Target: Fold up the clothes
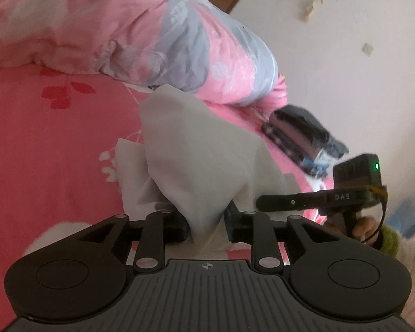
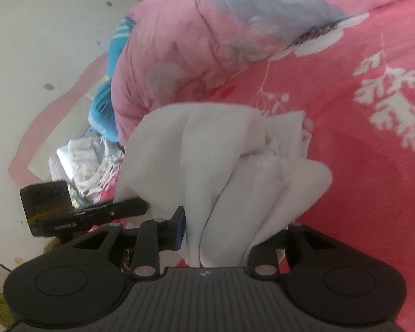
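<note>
A white garment [image 1: 193, 152] lies bunched on the pink bed sheet [image 1: 41, 138], with a peak rising into each gripper. My left gripper [image 1: 207, 225] has a tapered fold of it between its fingers, and both pads touch the cloth. In the right wrist view the same garment [image 2: 196, 152] hangs in loose folds through my right gripper [image 2: 221, 238]. Those jaws stand wider apart, and the cloth drapes over the right-hand finger and hides it. The two grippers are side by side, close together.
A pink and grey floral quilt [image 1: 124, 27] is heaped across the far side of the bed. A dark object [image 1: 298, 132] lies near the bed's edge by the white wall [image 1: 345, 55]. A hand in a green sleeve [image 1: 387, 235] holds the right gripper. Clutter [image 2: 83, 166] sits beside the bed.
</note>
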`<state>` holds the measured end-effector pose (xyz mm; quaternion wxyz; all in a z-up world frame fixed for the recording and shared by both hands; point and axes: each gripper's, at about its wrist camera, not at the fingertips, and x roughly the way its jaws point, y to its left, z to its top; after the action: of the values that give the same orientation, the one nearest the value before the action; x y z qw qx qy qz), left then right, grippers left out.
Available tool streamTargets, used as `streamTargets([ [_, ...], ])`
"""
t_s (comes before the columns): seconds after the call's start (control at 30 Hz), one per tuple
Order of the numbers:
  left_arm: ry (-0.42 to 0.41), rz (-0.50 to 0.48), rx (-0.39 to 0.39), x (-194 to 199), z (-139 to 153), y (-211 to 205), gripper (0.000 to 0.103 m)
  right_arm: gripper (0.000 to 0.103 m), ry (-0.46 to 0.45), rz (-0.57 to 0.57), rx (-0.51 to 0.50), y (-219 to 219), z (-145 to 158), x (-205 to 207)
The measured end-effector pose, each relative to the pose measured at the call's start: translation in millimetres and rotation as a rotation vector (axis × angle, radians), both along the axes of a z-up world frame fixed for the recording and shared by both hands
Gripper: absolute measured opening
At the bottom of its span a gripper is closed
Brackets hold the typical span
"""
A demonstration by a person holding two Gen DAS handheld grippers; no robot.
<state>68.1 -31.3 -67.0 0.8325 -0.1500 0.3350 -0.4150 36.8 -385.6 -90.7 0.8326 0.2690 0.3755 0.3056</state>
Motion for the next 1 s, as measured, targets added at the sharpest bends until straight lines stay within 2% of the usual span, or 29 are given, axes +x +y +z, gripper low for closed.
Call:
streamTargets([
  [0.1, -0.002, 0.005, -0.014, -4, -1, 0, 0.021, 0.026, -0.032, -0.022, -0.008, 0, 8, -1],
  [0.17, -0.008, 0.002, -0.020, -6, -1, 1, 0.019, 0.016, -0.048, -0.022, -0.030, 2, 14, -1],
  [0.23, -0.018, -0.002, -0.027, -9, 0, 1, 0.019, 0.014, -0.065, -0.021, -0.051, 5, 19, 0],
  [0.3, -0.010, -0.001, -0.023, -8, -4, 2, 0.019, 0.014, -0.077, -0.019, -0.063, 7, 22, 2],
  [0.47, 0.025, 0.000, -0.013, -5, -16, 3, 0.019, 0.014, -0.045, -0.018, -0.087, 9, 13, 15],
  [0.63, 0.016, 0.015, 0.006, -8, -11, 7, 0.022, 0.017, -0.013, -0.021, -0.093, 13, 5, 22],
  [0.77, -0.036, 0.049, 0.032, -17, 2, 15, 0.032, 0.017, -0.028, -0.014, -0.108, 15, 8, 20],
  [0.87, -0.077, 0.103, 0.041, -22, 15, 23, 0.033, 0.017, -0.041, -0.011, -0.114, 15, 8, 17],
  [1.0, -0.150, 0.158, -0.002, -22, 39, 24, 0.033, 0.017, -0.051, -0.012, -0.116, 14, 7, 15],
])
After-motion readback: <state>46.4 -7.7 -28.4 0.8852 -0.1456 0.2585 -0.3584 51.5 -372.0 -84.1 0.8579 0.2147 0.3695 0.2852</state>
